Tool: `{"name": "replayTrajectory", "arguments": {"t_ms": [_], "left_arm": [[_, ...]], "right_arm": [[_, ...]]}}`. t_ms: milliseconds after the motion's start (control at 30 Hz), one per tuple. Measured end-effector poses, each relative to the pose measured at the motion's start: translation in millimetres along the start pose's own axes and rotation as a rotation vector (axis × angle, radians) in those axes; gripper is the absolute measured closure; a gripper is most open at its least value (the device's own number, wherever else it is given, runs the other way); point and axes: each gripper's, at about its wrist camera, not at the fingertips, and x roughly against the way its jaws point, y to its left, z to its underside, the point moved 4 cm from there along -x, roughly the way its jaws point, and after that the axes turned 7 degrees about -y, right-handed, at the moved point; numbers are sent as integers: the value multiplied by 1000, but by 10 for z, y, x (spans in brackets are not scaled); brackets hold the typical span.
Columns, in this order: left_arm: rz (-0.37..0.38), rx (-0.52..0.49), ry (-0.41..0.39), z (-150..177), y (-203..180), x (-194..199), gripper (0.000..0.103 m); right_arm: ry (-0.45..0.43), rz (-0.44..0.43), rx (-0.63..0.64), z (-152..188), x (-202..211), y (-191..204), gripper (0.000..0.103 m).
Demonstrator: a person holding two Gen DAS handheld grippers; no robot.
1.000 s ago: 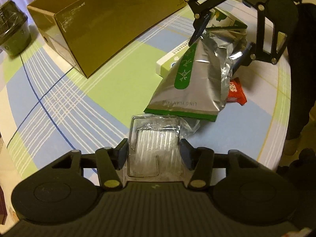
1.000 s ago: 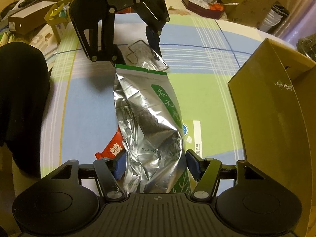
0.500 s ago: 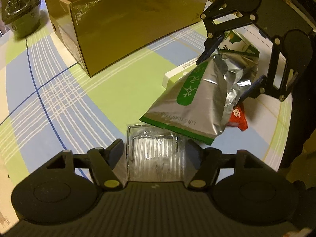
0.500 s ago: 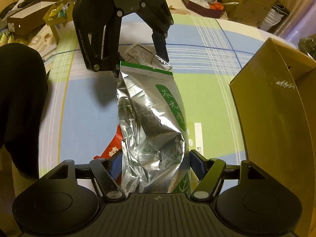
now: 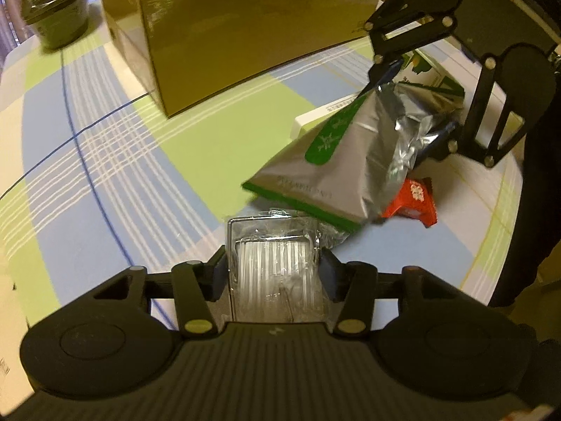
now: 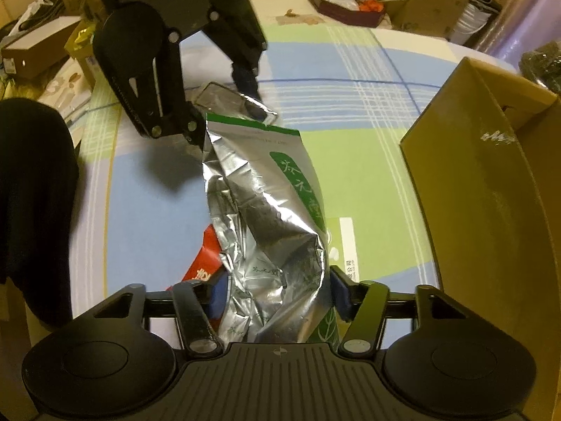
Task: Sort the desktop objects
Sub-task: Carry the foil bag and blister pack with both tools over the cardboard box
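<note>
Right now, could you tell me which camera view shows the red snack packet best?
The left wrist view: the red snack packet lies in the open beside the silver foil bag, its white print visible. In the right wrist view only a red strip shows, hidden mostly behind the bag and the right gripper.

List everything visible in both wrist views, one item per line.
Foil pouch: one, silver and green, between the right gripper's fingers, far end raised.
Clear plastic case: one, transparent, in the left gripper.
Red packet: one, red, on the tablecloth beneath the pouch.
White-green box: one, flat behind the pouch.
Cardboard box: one, tan, open, on the table.
Dark wrapped tub: one, far corner.
Tablecloth: one, blue-green plaid.
Floor clutter: several boxes and bags.
Dark sleeve: one.
Left gripper: black.
Right gripper: black.
</note>
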Motion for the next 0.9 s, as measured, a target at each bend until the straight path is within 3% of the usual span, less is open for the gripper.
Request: {"name": "replayTrajectory", "arguments": {"t_ms": [433,900], "left_arm": [[-110,136,-63,-113,-10,432,56],[-190,248,-181,-682,-334,884,56]], "right_arm": [[-124,114,-215,10,434,10,56],[-294,266,-639,3,1297,-255,56]]}}
